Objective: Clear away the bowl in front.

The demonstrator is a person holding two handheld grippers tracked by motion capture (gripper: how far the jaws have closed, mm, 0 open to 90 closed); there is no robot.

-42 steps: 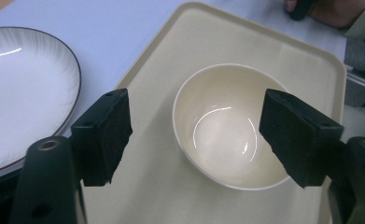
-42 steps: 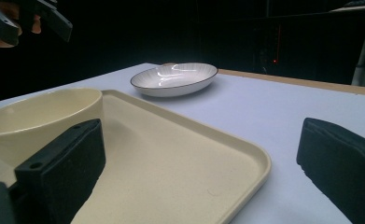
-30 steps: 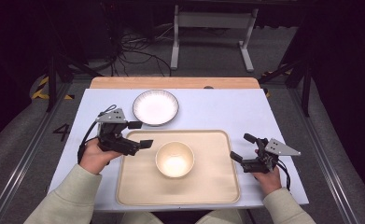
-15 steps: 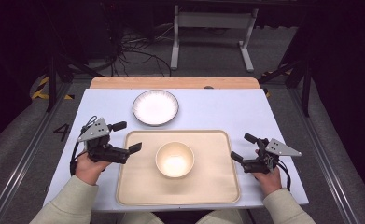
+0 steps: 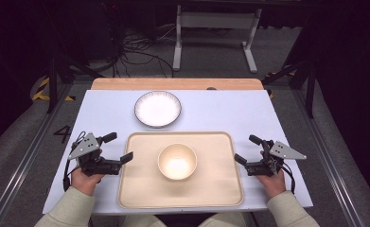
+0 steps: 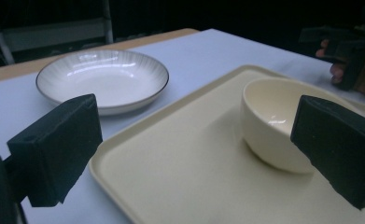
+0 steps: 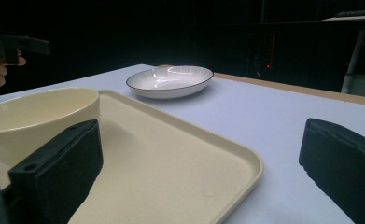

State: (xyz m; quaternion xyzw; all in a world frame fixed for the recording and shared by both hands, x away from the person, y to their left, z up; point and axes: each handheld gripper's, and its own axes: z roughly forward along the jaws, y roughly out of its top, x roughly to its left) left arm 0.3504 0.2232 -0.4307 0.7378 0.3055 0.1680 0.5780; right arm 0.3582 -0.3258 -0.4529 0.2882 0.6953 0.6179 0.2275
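Observation:
A cream bowl (image 5: pixel 177 161) stands upright and empty in the middle of a cream tray (image 5: pixel 140 189). Beyond the tray lies a white ribbed plate (image 5: pixel 157 109), also empty. My left gripper (image 5: pixel 118 146) is open beside the tray's left edge, its jaws pointing at the bowl. In the left gripper view the bowl (image 6: pixel 273 121) sits between the spread jaws, apart from them, with the plate (image 6: pixel 103 79) further back. My right gripper (image 5: pixel 247 149) is open at the tray's right edge, holding nothing. The right gripper view has the bowl (image 7: pixel 35 116) at left and the plate (image 7: pixel 171 80) behind.
The white table top (image 5: pixel 220 111) has bare room around the plate and on both sides of the tray. A wooden strip (image 5: pixel 173 83) runs along its far edge. Beyond it are a dark floor, cables and a metal stand (image 5: pixel 215 28).
My left gripper has drawn back from the tray's near-left corner, toward the person and slightly left, staying open. The right gripper, bowl and plate have not moved.

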